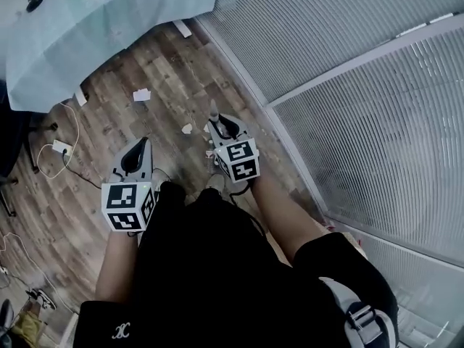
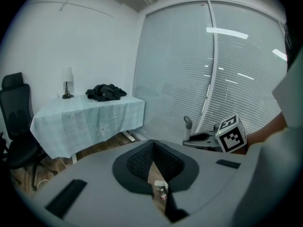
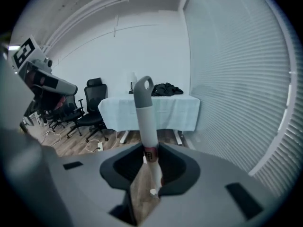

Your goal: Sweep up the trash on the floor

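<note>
Right gripper [image 3: 149, 161] clamps broom handle [image 3: 144, 112] upright

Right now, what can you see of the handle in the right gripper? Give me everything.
The handle is a slim round pole, pale grey-white and smooth, like plastic or coated metal. It is topped by a darker grey cap with a hanging hole, and a red printed band circles it at the jaws. It stands slightly tilted in the right gripper, whose jaws are shut on it. It continues down towards the wood floor; its lower end is out of view.
</note>
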Tool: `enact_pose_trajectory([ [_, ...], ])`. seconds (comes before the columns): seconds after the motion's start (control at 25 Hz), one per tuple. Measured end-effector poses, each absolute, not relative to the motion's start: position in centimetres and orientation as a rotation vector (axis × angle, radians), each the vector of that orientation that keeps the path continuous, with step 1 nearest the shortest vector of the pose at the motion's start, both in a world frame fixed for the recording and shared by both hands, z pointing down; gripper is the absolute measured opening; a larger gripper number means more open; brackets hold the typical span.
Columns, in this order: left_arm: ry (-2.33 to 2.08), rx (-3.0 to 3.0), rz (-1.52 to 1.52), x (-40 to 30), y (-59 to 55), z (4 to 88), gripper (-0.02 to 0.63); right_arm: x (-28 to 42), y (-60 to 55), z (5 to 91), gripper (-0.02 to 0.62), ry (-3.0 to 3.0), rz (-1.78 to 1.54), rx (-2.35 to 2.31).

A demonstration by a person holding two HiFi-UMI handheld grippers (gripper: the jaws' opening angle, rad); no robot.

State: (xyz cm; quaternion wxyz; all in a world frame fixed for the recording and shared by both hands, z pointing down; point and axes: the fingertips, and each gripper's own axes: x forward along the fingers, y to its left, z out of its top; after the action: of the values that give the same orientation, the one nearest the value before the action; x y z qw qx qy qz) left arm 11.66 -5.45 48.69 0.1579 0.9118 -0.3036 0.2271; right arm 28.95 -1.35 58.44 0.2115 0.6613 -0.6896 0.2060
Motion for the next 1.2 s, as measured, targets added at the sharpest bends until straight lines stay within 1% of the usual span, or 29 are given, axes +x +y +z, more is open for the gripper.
enact_pose_trajectory([
  [0.16,-0.909,2.568,0.615,8.6,-7.8,49.3,-0.008,26.0,-4.3,58.1,0.106,-1.939,0.591,1.823],
  [0.64,-0.905,2.569,0.52,2.3,-14.6,49.4,-0.008,21.0,-11.0,56.4,0.1,-1.895,0.592,1.901],
  [0.92,-0.962,2.512,0.486,-1.6,-16.9,49.9,-0.008,17.5,-14.3,52.3,0.1,-1.97,0.471,1.834],
  [1.2,-1.104,2.419,0.469,-5.7,-17.9,50.2,-0.008,13.2,-22.6,50.4,0.1,-2.091,0.317,1.637],
])
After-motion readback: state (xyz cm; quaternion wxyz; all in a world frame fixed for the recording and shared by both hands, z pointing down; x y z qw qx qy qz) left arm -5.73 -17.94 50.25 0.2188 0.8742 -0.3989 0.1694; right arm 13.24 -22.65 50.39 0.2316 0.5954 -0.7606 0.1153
